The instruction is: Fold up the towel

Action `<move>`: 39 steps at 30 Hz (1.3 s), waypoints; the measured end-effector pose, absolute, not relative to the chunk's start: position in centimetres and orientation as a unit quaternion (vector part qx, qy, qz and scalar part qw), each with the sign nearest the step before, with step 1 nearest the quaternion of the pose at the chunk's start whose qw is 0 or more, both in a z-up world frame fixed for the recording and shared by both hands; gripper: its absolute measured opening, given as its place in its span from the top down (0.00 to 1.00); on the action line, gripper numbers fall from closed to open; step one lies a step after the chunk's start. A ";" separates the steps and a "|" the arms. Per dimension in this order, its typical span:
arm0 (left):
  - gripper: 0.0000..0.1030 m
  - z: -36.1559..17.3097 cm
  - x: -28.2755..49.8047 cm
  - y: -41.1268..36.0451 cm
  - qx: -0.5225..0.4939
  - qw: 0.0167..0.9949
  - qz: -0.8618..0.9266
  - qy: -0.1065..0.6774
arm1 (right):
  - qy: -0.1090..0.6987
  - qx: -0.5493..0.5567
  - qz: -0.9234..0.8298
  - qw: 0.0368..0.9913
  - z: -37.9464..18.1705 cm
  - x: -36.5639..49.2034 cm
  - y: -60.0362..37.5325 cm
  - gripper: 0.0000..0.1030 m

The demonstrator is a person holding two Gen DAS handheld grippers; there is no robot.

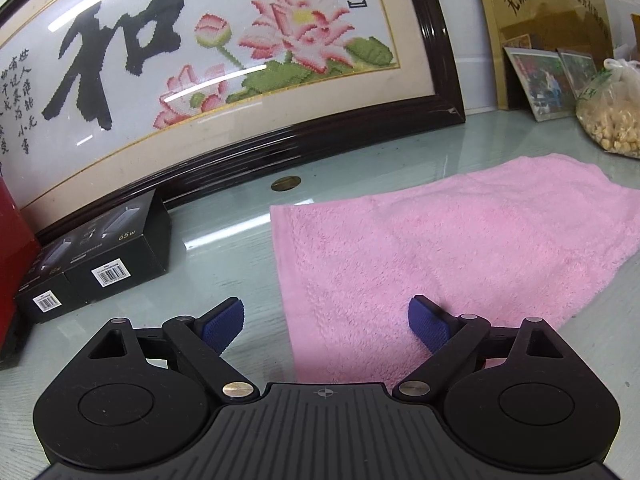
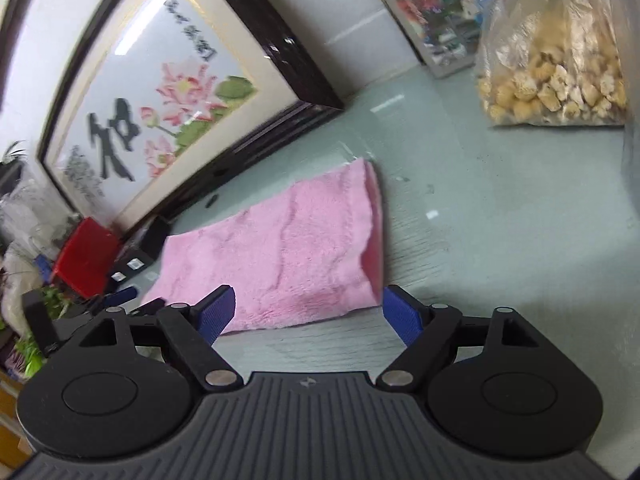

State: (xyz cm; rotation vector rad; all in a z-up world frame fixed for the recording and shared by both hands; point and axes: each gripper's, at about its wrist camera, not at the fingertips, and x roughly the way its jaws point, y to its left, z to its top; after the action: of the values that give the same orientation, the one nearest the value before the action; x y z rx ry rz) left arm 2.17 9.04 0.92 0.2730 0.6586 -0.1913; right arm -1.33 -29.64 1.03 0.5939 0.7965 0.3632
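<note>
A pink towel (image 1: 460, 252) lies folded over on the glass table, its open layered edge showing at the right end in the right wrist view (image 2: 280, 248). My left gripper (image 1: 326, 326) hovers open over the towel's near left corner, one blue pad over the glass and the other over the cloth. At the towel's near right corner my right gripper (image 2: 306, 314) is also open, its fingers straddling the corner with nothing held. The left gripper's blue finger (image 2: 120, 296) shows at the left of the right wrist view.
A large framed embroidery (image 1: 200, 60) leans at the back. Two black boxes (image 1: 100, 256) and a red box (image 2: 86, 256) sit left of the towel. A plastic bag of pale chunks (image 2: 556, 60) and framed photos (image 1: 540, 80) stand at the back right.
</note>
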 end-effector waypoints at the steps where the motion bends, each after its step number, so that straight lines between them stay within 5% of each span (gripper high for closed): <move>1: 0.09 0.9 2.2 9.1 0.132 0.933 -0.093 0.323 | 0.381 0.291 0.179 0.859 0.9 -0.9 -29.6 0.17; 14: 0.03 0.7 2.3 9.6 0.116 0.931 -0.087 0.335 | 0.389 0.322 0.228 0.833 -0.1 4.9 -28.9 0.16; 16: 0.02 0.6 2.3 9.7 0.113 0.931 -0.086 0.336 | 0.393 0.323 0.236 0.828 -0.4 5.4 -28.7 0.32; 18: 0.02 0.6 2.3 9.7 0.111 0.931 -0.085 0.336 | 0.389 0.320 0.229 0.833 -0.7 5.3 -28.9 0.75; 21: 0.01 0.6 2.3 9.7 0.108 0.931 -0.083 0.337 | 0.382 0.316 0.214 0.842 -1.0 5.1 -29.1 0.87; 39: 0.00 2.4 1.6 10.6 0.058 0.949 -0.065 0.302 | 0.312 0.195 0.188 0.911 4.1 2.7 -27.0 0.91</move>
State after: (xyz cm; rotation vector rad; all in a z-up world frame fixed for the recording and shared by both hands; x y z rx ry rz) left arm 1.58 10.59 2.39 0.1170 0.6147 -0.1332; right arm 2.72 -26.95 4.15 0.4016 0.6438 0.3874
